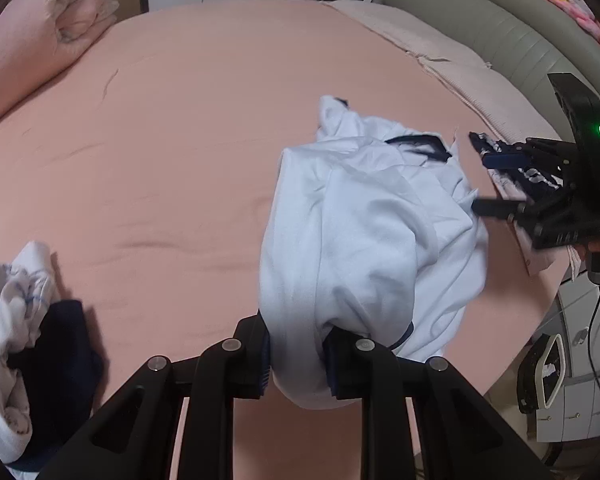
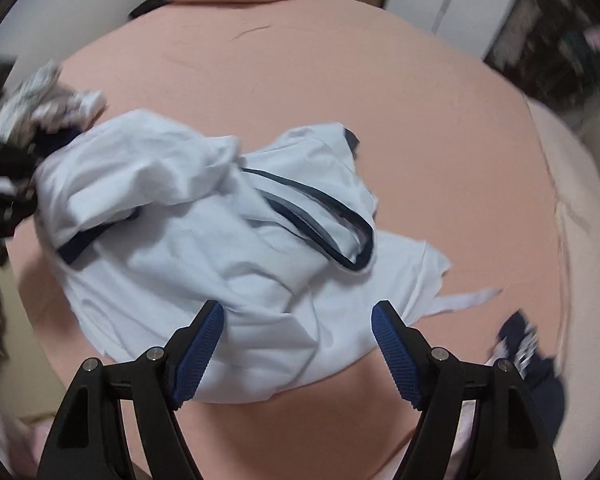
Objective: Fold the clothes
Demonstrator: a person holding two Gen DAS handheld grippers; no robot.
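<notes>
Far left on the pink bed sheet [image 1: 172,128] lay a heap of unfolded clothes [image 1: 24,332], white patterned fabric over something dark navy, well apart from the work; a rolled pink quilt [image 1: 48,24] sat at the far corner. Left gripper [image 1: 296,360] was clamped on a bunched edge of the white shirt [image 1: 360,232], cloth pinched between both pads and lifted a bit off the sheet. Shirt was soft thin knit, pale white with navy trim at the collar [image 2: 320,216], crumpled in a mound, not flat; its long axis ran roughly from the left gripper away toward the collar end. Right gripper [image 2: 298,344] had fingers spread wide, nothing between them, poised just over the shirt's near edge, cloth lying straight ahead of its tips. Judged: right one needed to close on that free edge so both could spread the shirt. Further right, a navy-and-white garment [image 2: 528,352] near the bed edge
</notes>
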